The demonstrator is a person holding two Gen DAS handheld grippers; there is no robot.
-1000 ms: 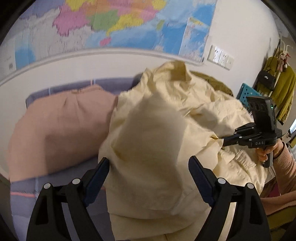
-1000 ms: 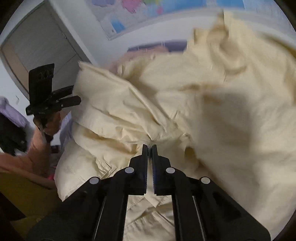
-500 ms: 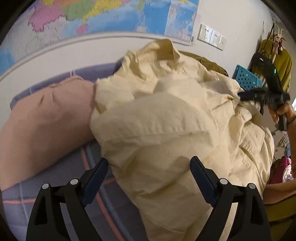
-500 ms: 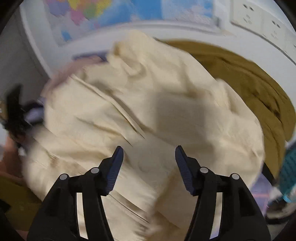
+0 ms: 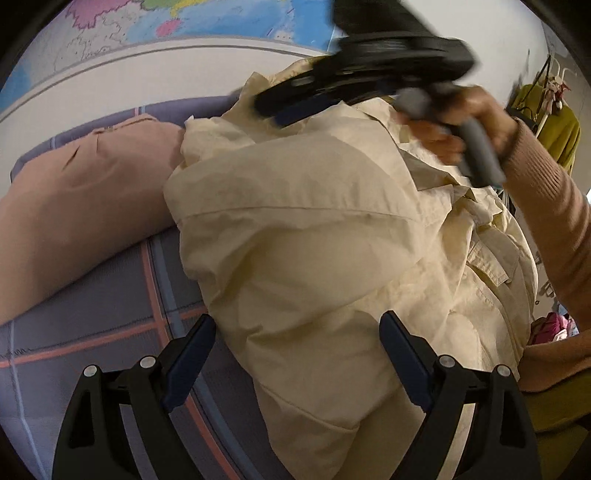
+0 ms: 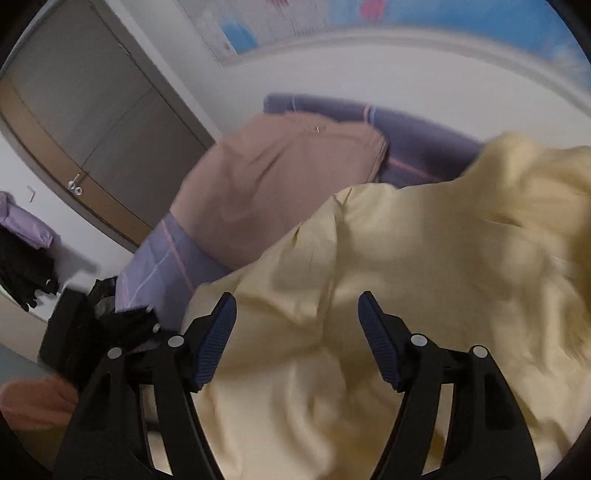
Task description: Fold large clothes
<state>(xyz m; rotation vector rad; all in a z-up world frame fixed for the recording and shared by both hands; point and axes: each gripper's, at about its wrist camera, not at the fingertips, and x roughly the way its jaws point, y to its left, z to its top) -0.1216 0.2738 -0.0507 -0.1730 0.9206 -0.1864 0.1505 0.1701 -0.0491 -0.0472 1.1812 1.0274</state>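
Fingers on both grippers are spread wide apart and hold nothing. After that, from biggest to smallest: the bed [image 5: 110,332], with its purple sheet crossed by pink and white lines, fills the near left of the left wrist view and carries all the clothes. On it lies the big pale yellow shirt [image 5: 314,240], bunched up in a soft, wrinkly heap in the middle and right of the bed, with a seam running across it and a pocket flap on its right side. In the right wrist view the same shirt [image 6: 424,277] fills the near and right part of the picture. To the left of the shirt, touching its edge, lies a pink garment [image 5: 85,195], smooth and flat on the sheet. A colourful map [image 5: 207,18] hangs on the far wall above the bed. A brown door [image 6: 92,122] shows at the far left in the right wrist view. The left gripper [image 5: 295,354] hovers over the near end of the shirt, its fingers on either side of the heap. The right gripper [image 5: 295,107] is blurry and reaches over the far top of the shirt, held by the right hand [image 5: 465,122] in a pink sleeve. A green-yellow top [image 5: 554,136] hangs at the far right.
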